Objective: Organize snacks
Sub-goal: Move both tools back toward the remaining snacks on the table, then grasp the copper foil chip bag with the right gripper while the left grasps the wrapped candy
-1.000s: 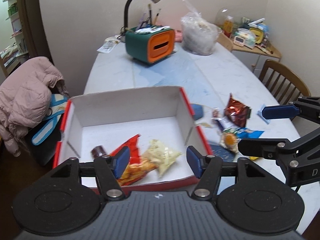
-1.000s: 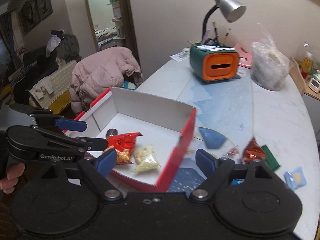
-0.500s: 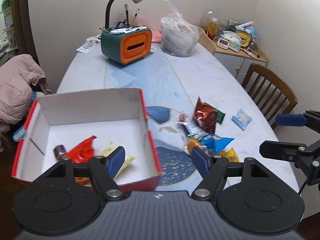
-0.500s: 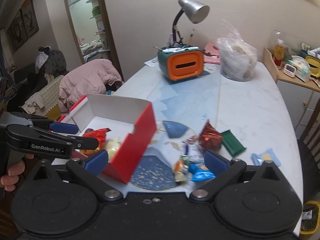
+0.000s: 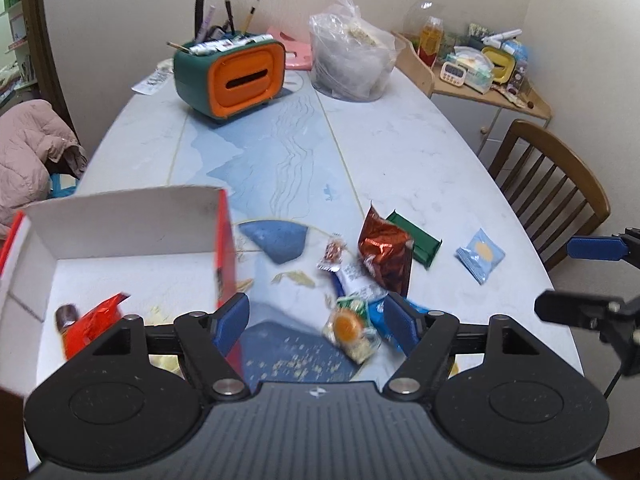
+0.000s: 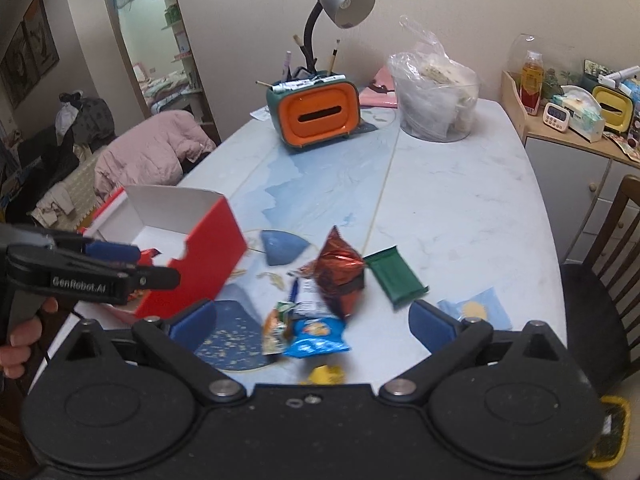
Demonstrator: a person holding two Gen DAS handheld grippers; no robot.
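Your left gripper [image 5: 316, 320] tilts down over the near edge of the table [image 5: 400, 148], its blue pads spread apart with nothing between them; the jaws were widening a moment ago and now stand released. In the right wrist view your bare hand [image 6: 18, 344] wraps its handle at the left edge, and that gripper reaches out level across the frame above the box.

The red box [image 5: 120, 236] sits at the left, open top up, white inside, its long side running away from you. A red packet [image 5: 92, 324] and a small dark piece [image 5: 66, 314] lie on its floor near the front.

Right of the box, the loose snacks lie clustered on the bare table: a clear packet with an orange centre [image 5: 350, 330] just ahead of the left pads, a blue bag [image 6: 314, 334] touching it, and a copper foil bag [image 6: 340, 272] standing on its edge, its long axis running up and away. Beside that lies a flat green bar [image 6: 394, 276], long axis slanting toward you and to the right. Furthest right rests a pale blue square packet [image 5: 480, 254], apart from the rest.

Your right gripper [image 6: 312, 320] also angles down, jaws flung wide and empty, having just been opening; the blue bag lies below them, untouched.
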